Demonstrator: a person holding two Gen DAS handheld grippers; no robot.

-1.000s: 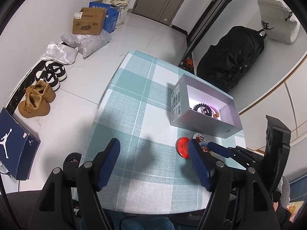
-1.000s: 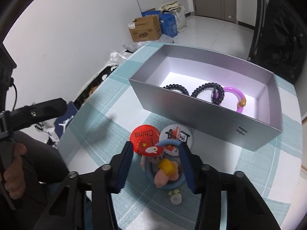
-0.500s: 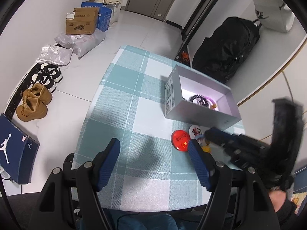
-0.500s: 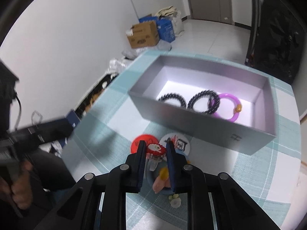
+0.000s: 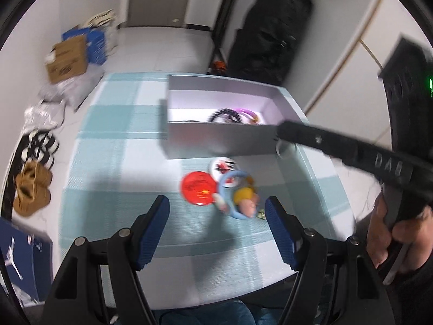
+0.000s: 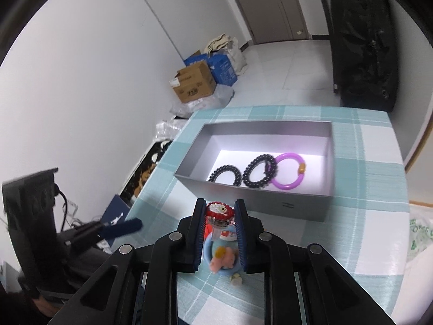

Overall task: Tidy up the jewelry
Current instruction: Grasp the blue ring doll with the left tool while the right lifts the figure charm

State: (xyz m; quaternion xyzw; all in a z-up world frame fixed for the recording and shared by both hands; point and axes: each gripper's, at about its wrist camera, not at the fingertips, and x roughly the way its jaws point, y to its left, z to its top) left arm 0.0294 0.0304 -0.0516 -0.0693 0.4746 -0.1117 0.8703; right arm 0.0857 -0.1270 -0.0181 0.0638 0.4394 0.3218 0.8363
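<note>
At the lower centre of the right wrist view the right gripper (image 6: 219, 214) was clamped on a red beaded ring (image 6: 218, 210) just below the grey box (image 6: 251, 191), while the left gripper (image 5: 216, 228) stood wide open, holding nothing, at the bottom of its own view.

Desk (image 6: 379, 140) covered with a teal and white checked cloth. On the white tiled floor (image 5: 162, 46) to its left: a brown cardboard box (image 6: 193, 85), blue boxes (image 6: 222, 67) behind it, plastic bags (image 5: 73, 92), tan boots (image 5: 32, 189), black and white shoes (image 5: 40, 146). A large black bag (image 5: 270, 35) stands beyond the desk, beside a closed door (image 6: 284, 2).
</note>
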